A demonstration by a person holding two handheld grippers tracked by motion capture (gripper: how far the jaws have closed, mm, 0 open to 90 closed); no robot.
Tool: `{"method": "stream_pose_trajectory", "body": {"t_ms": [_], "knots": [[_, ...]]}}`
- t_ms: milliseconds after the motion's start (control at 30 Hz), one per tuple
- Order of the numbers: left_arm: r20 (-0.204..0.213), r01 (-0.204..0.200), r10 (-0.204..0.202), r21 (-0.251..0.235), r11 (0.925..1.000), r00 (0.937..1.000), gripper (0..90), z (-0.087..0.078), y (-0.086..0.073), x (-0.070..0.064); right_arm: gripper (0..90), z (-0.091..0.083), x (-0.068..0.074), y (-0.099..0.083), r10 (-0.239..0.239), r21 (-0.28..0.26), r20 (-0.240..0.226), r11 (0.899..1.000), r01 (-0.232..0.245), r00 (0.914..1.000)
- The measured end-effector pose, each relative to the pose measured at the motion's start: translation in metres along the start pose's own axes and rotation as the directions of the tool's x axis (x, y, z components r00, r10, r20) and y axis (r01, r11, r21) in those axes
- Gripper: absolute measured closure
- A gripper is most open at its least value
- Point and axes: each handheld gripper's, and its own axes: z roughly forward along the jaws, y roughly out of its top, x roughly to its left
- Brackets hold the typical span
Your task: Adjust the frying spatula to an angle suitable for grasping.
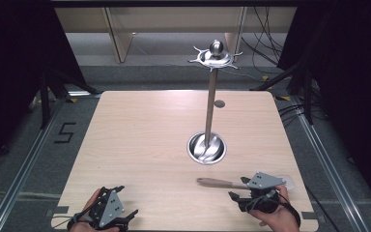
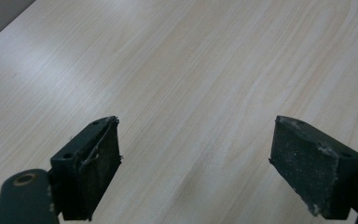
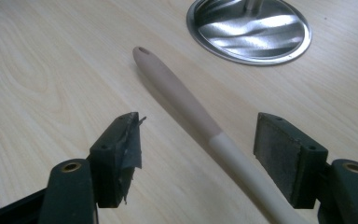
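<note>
- Fingers of my left gripper (image 2: 196, 163) are spread wide over bare light wood-grain bench (image 1: 140, 140), gripping nothing, at the near left corner.
- My right gripper (image 3: 198, 154) sits at the near right, its fingers spread on either side of the long utensil with a tan wooden handle and pale cream shaft (image 3: 191, 109); the pads stand just beside it, not touching.
- The utensil lies flat on the bench, its handle end with the small hole pointing away from me in the right gripper view.
- Beyond the handle end, the round shiny steel base (image 3: 251, 30) rests on the bench.
- From that base a thin metal pole (image 1: 210, 104) rises upright to a hooked steel crown with a ball on top (image 1: 215, 54).
</note>
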Motion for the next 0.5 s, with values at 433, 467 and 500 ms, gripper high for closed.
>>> {"method": "stream_pose_trajectory", "body": {"t_ms": [433,467,500], "knots": [[-0.01,0.028,-0.028,-0.03,0.9992,0.9996,15.1,0.001,0.0,-0.001,40.6,0.028,0.005,0.028,-0.083,0.108,-0.047,0.99,0.087,0.9955],[-0.016,0.028,-0.028,-0.031,0.9991,0.9995,15.1,0.001,0.0,-0.002,40.8,0.031,0.005,0.029,-0.089,0.13,-0.055,0.987,0.095,0.9945],[-0.005,0.031,-0.031,-0.033,0.999,0.9995,15.1,0.001,0.0,-0.002,40.8,0.033,0.006,0.03,-0.09,0.139,-0.062,0.985,0.098,0.9941]]}}
